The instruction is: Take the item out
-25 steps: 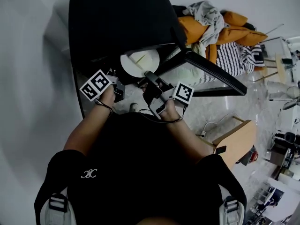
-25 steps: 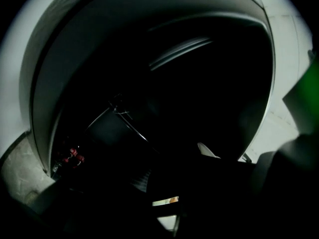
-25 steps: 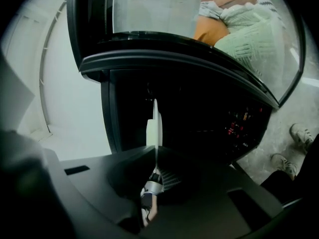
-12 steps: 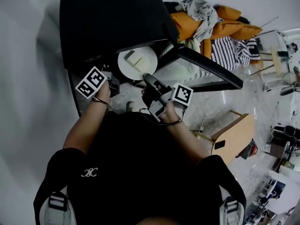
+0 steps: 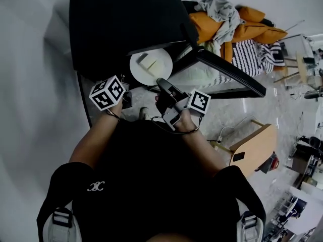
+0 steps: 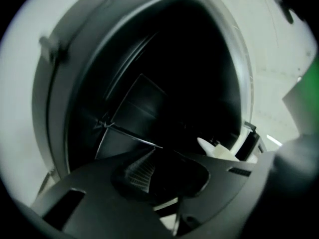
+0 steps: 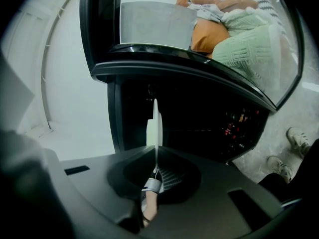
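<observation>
Black oven [image 5: 121, 24] stood with its door [image 5: 232, 77] swung open. A white plate [image 5: 160, 60] hung just outside the oven's mouth, its rim pinched in the right tool [image 5: 160, 83]. The left tool [image 5: 126, 99], beside the plate, looked clenched on nothing.

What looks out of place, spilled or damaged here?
Nothing is spilled or broken. The right gripper holds the white plate by its rim only, with a pale piece on it. Only the heap of clothes beside the open door looks untidy.
</observation>
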